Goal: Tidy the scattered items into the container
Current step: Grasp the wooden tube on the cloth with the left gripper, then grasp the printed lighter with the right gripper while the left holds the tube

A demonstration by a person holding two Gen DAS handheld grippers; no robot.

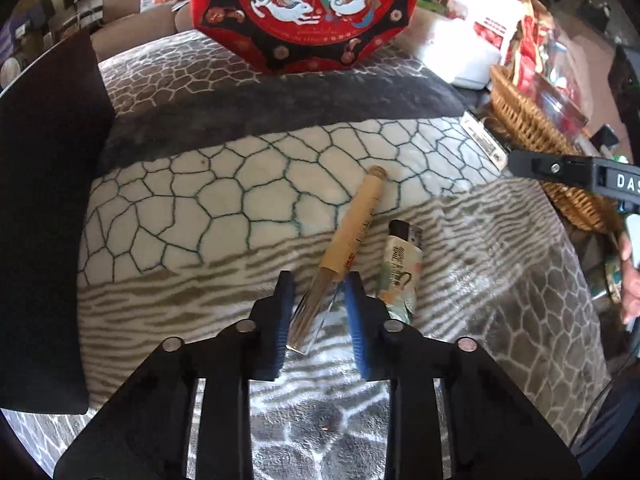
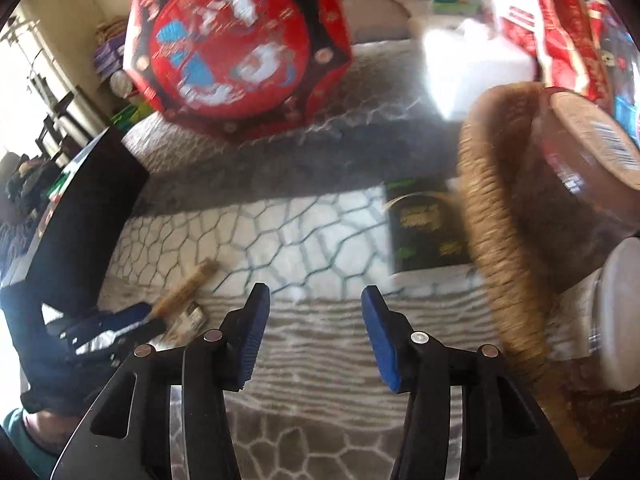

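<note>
The left gripper [image 1: 318, 312], jaws narrowly parted, is straddling the clear end of a slim beige paper-sleeved stick packet [image 1: 344, 240] lying on the patterned blanket [image 1: 200, 200], a small printed lighter [image 1: 400, 268] just beside at three o'clock. It is probably light, stiff and slippery; mid-sleeve looks safer. The right gripper [image 2: 316, 336], jaws wide and empty, is hovering near the woven wicker basket [image 2: 492, 240] at two o'clock.
</note>
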